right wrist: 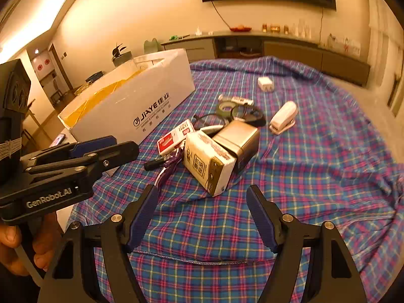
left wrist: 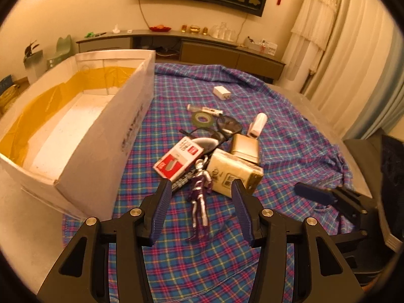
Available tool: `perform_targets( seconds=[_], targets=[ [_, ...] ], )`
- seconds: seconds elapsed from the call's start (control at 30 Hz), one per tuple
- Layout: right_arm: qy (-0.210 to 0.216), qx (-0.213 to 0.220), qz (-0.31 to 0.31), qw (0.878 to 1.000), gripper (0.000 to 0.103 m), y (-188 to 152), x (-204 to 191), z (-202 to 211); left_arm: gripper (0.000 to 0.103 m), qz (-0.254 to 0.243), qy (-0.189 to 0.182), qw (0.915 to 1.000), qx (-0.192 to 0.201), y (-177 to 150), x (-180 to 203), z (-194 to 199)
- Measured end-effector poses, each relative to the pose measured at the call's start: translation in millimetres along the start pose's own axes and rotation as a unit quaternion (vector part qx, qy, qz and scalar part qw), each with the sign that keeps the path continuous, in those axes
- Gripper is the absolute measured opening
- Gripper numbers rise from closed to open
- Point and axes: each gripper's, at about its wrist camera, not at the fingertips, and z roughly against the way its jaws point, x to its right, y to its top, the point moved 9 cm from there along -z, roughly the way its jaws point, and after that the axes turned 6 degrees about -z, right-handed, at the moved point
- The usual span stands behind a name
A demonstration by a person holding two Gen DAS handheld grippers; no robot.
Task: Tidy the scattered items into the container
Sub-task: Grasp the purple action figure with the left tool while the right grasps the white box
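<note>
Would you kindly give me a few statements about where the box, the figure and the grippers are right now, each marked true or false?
1. The box holds several items. False: nothing shows in it but its yellow lining.
2. The left gripper is open over the figure. True.
3. The right gripper grips the white stapler. False: it is open and holds nothing; the stapler lies apart on the cloth.
4. The box stands left of the pile. True.
5. The charger lies farther away than the pile. True.
</note>
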Motion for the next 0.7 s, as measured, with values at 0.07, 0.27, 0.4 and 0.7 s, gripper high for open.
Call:
perform_targets(
  seconds=[0.07, 0.27, 0.4, 0.7],
  targets=[
    [0.013, -0.007, 0.002, 1.0, 0.073, 3, 0, -3, 0.052, -0.008, 0.007, 0.9999, 0.0, 1, -1, -4],
    [0.019, -0.051, 0.031, 0.998, 0.073, 9, 6, -27, 0.052, 0.009, -0.002, 0.9997, -0.022, -1, -10, -21],
    [0.043, -0.098, 0.033, 0.994, 0.067, 10, 8, -53, 0.052, -0.009, -0.019, 0.9989, -0.042, -9, -5, -31],
    [0.106, -0.126, -0.02, 0.986, 0.029, 16, 13, -79, 0.052, -0.029, -0.017, 0.9957, -0.086, -36, -4, -70]
  ],
)
